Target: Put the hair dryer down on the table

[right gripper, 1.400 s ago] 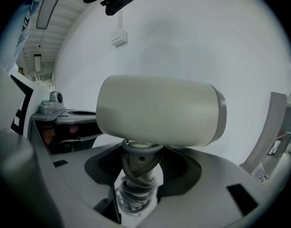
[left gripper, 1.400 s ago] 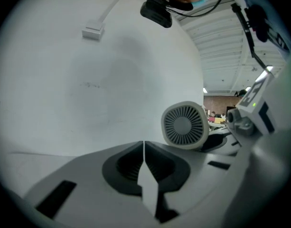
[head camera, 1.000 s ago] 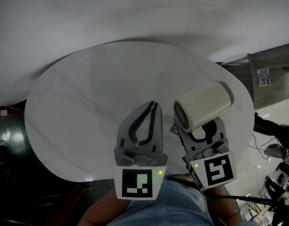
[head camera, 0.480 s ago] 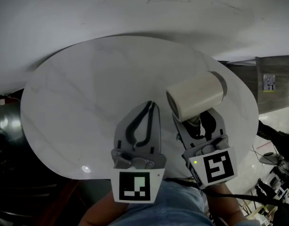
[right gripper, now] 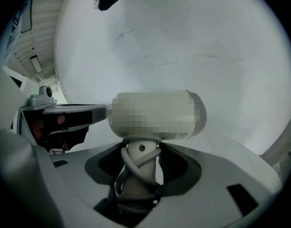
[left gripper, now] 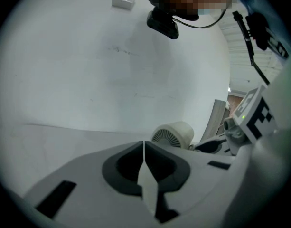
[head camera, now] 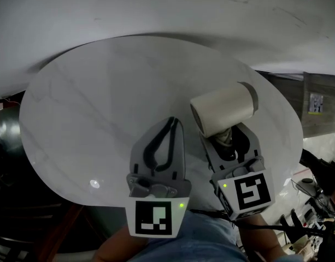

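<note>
Jaws of our right gripper clamp the cream cylindrical hair dryer by its handle, over the white round counter near its right edge. Our left gripper has jaws together, empty. We should lower gently, barrel flat, well inside the rim.

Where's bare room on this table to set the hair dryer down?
The table is bare from its left rim to its far edge. Crowded only front right: left claw, right claw, hair dryer.
</note>
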The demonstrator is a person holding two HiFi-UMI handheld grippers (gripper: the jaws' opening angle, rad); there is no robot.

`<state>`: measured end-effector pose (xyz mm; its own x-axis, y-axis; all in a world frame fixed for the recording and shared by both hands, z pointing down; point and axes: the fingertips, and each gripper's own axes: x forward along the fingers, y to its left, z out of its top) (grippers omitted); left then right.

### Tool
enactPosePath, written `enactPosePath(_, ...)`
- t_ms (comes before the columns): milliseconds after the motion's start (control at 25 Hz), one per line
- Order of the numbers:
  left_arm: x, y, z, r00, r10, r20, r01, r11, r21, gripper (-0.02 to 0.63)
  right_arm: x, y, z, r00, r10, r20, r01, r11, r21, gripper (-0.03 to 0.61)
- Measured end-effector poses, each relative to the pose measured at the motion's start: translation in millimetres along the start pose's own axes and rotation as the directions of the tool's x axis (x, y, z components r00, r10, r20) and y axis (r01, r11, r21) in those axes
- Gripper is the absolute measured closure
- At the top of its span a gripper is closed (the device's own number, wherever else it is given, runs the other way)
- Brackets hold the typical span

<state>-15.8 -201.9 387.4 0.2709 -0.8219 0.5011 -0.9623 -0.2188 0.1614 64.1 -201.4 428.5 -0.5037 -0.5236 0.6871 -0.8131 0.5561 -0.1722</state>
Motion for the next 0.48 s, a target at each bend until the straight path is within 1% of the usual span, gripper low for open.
enactPosePath(160,4,9,-4,1.0,0.021,-0.008,-0.021,0.999,-0.028,0.6,8,5,-10,0.999,0.011,-0.053,-0.011,1.0,-0.009,0.356)
enactPosePath(280,3,13,-6,1.0,0.025,-0.015,-0.025,0.999,-0.034,0.6,12,5,-19,0.996,-0.002,-0.09,0.0,1.0,-0.016,0.356)
enactPosePath(480,2,21,-7,0.999,0.032,-0.012,-0.033,0.998,-0.051,0.6,21,9,-22,0.992,-0.024,-0.12,0.021,0.999,-0.032,0.356)
